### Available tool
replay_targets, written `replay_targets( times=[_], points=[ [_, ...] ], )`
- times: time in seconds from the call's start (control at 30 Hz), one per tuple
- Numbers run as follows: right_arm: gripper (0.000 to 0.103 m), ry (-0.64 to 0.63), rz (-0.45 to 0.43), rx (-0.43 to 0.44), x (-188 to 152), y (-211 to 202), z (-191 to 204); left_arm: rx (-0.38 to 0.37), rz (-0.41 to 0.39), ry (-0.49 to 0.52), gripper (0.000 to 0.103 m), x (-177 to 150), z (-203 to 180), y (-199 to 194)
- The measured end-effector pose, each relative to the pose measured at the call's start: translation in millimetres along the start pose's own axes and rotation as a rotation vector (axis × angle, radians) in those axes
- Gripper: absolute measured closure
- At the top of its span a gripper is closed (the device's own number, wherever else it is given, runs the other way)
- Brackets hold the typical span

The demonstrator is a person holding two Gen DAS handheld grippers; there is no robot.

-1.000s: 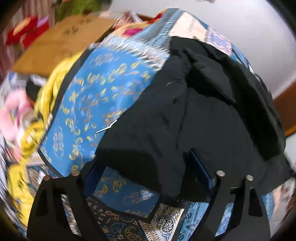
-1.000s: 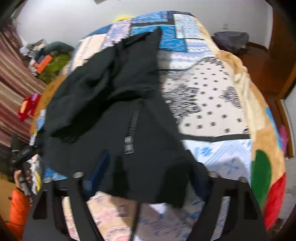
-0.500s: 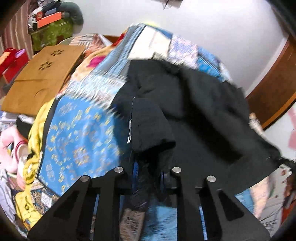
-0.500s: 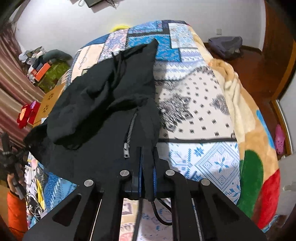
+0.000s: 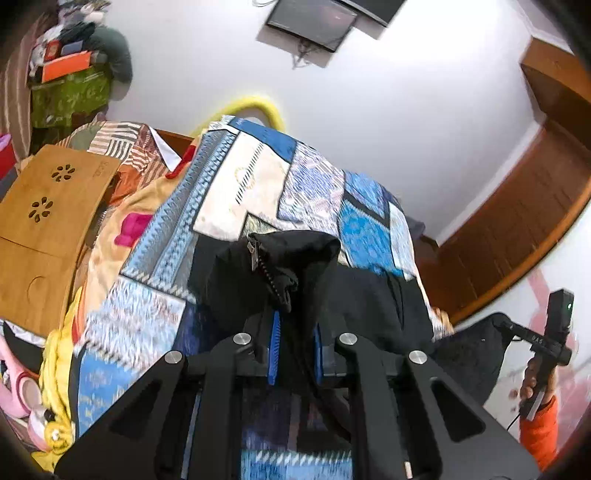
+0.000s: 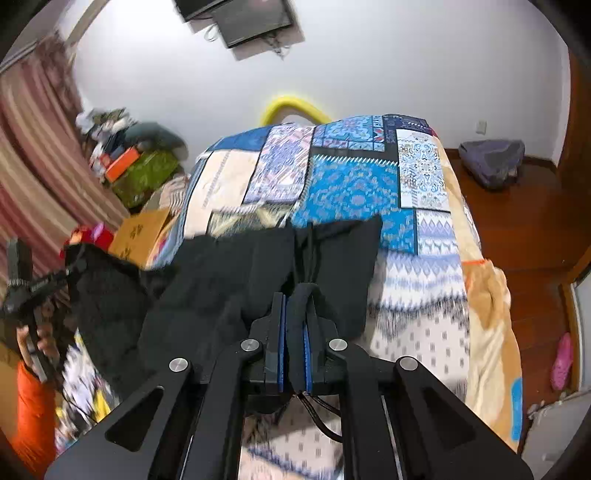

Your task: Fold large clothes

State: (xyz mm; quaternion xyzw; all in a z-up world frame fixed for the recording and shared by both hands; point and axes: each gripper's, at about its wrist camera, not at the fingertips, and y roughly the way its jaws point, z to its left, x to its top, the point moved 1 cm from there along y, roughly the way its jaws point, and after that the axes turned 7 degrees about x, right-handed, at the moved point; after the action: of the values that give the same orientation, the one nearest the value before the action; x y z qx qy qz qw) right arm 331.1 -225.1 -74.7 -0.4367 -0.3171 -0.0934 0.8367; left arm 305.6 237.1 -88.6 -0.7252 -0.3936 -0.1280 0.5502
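Note:
A black zip-up jacket (image 5: pixel 258 280) hangs lifted above the patchwork-quilted bed (image 5: pixel 251 184). My left gripper (image 5: pixel 295 325) is shut on its zipper edge, with the zip teeth (image 5: pixel 266 273) bunched over the fingers. My right gripper (image 6: pixel 295 317) is shut on another edge of the same jacket (image 6: pixel 229 273), which drapes forward and to the left over the quilt (image 6: pixel 351 184). The right gripper also shows at the far right of the left wrist view (image 5: pixel 550 332), and the left gripper at the far left of the right wrist view (image 6: pixel 26 288).
A wooden lap desk (image 5: pixel 44 221) and piled clothes lie at the bed's left side. A wooden floor (image 6: pixel 524 229) with a grey bag (image 6: pixel 491 158) lies to the right. A wall-mounted screen (image 6: pixel 255 22) and a yellow hoop (image 6: pixel 291 107) are beyond the bed's head.
Both grippers closed on the jacket's edges, then rose and tilted up. The jacket lifted off the quilt and the far wall came into view.

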Motion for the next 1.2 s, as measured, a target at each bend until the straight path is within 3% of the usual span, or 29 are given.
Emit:
replay_targets(
  times=[0.17,0.33,0.6,0.63,0.7,0.73,0.77,0.87,0.93,1.1,1.2],
  points=[
    [0.097,0.099,0.005,-0.078,37.2,44.8,-51.6,0.091,-0.005,-0.064,0.089,30.2,27.8,49.6],
    [0.097,0.203,0.054,-0.106,48.5,104.4,-100.6,0.177,0.067,-0.089,0.089,36.5,54.9,125.8],
    [0.097,0.112,0.152,-0.187,37.4,175.4,-117.1,0.23,0.18,-0.102,0.081,19.1,75.5,213.8],
    [0.096,0.12,0.158,-0.195,36.8,175.3,-118.9,0.24,0.181,-0.096,0.079,16.7,75.5,215.8],
    [0.075,0.171,0.143,-0.25,35.3,166.3,-121.3,0.287,0.16,-0.071,0.067,10.1,74.0,215.7],
    [0.054,0.177,0.128,-0.354,34.7,158.0,-119.2,0.346,0.147,-0.028,0.059,4.9,70.4,214.2],
    [0.048,0.139,0.097,-0.406,34.7,151.5,-114.9,0.394,0.133,0.025,0.058,0.9,65.8,211.3],
    [0.048,-0.006,0.054,-0.48,31.4,131.6,-93.1,0.455,0.105,0.105,0.054,-1.1,56.9,195.3],
    [0.048,-0.041,0.051,-0.473,29.3,119.0,-79.4,0.452,0.072,0.133,0.053,2.0,49.2,172.4],
    [0.048,-0.084,-0.008,-0.361,25.9,83.3,-36.8,0.38,-0.056,0.194,0.035,6.6,12.7,107.0],
    [0.048,-0.134,-0.024,-0.284,21.2,72.0,-0.5,0.308,-0.071,0.234,0.027,1.2,-11.9,88.6]
  ],
)
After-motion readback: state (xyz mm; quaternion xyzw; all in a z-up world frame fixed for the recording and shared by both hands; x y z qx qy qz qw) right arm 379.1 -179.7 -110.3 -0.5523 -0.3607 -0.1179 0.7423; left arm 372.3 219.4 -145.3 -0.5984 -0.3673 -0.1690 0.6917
